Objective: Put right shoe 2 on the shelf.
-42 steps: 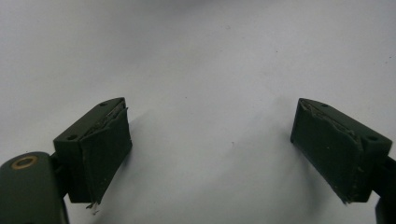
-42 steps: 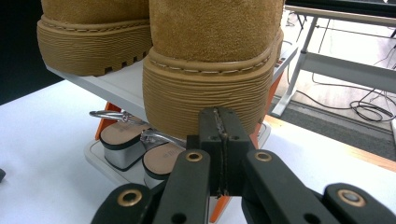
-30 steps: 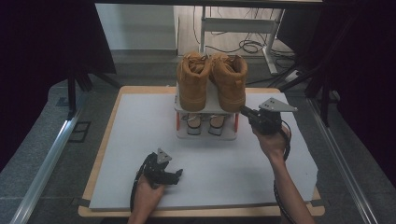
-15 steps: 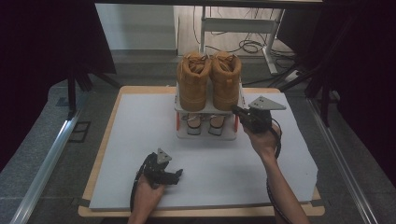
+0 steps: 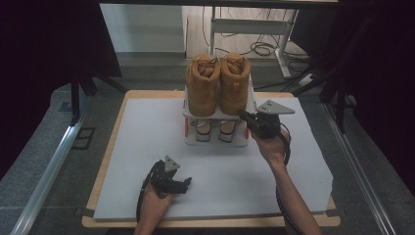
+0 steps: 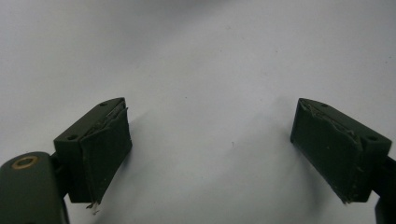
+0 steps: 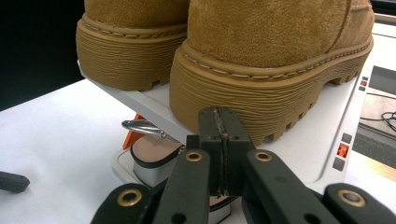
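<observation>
White sheeting (image 5: 147, 147) covers the table nearly to its wooden edge, and most of it lies bare on the person's side of the shoe rack (image 5: 215, 125). Nearest, well short of the rack and toward its left, the left gripper (image 5: 183, 185) rests on the sheet, jaws spread wide with nothing between them (in the left gripper view, only the white surface shows between the pads (image 6: 105, 149)). Open room runs from it up to the rack's front.

Closer in, the right gripper (image 5: 243, 116) sits at the rack's right front corner, jaws pressed together and holding nothing; its tip is just in front of the sole of the right boot (image 5: 235, 85), though touch I cannot tell. Directly under the tip, on the rack's lower shelf, lies a pair of light sandals (image 5: 211, 128) with a metal ring (image 7: 142, 127) on one strap.

On the top shelf the right boot and the left boot (image 5: 202, 88) stand upright side by side, tan suede, touching or nearly so, long axes running away from the person.

Beyond the rack, the table edge, then floor with cables (image 5: 259, 49).
</observation>
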A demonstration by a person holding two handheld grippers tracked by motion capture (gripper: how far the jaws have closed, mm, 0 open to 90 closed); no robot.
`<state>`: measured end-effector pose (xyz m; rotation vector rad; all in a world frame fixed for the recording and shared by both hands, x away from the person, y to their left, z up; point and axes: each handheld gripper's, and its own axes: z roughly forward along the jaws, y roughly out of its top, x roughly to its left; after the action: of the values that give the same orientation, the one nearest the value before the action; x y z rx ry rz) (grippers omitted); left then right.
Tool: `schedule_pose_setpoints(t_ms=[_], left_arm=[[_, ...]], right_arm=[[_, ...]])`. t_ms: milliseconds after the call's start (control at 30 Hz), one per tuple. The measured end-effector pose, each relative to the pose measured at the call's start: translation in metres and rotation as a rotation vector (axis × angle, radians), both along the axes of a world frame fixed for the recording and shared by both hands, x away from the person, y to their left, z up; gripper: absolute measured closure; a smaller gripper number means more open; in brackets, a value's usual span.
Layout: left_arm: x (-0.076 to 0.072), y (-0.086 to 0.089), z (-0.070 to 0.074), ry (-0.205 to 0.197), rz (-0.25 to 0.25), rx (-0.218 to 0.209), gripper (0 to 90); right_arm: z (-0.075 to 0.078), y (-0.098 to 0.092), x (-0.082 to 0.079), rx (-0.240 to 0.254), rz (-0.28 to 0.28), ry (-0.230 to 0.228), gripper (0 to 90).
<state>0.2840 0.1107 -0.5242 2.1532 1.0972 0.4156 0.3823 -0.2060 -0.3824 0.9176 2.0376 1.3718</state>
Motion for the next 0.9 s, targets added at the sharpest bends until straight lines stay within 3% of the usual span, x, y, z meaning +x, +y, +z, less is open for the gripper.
schedule_pose_setpoints(t_ms=[500,900], left_arm=[[0.0,0.0,0.0,-0.001,0.0,-0.002,11.8],[0.0,0.0,0.0,-0.003,0.002,-0.004,11.8]], right_arm=[[0.001,-0.004,-0.007,-0.009,-0.004,-0.002,79.7],[0.002,-0.011,-0.016,-0.021,-0.016,-0.013,65.4]])
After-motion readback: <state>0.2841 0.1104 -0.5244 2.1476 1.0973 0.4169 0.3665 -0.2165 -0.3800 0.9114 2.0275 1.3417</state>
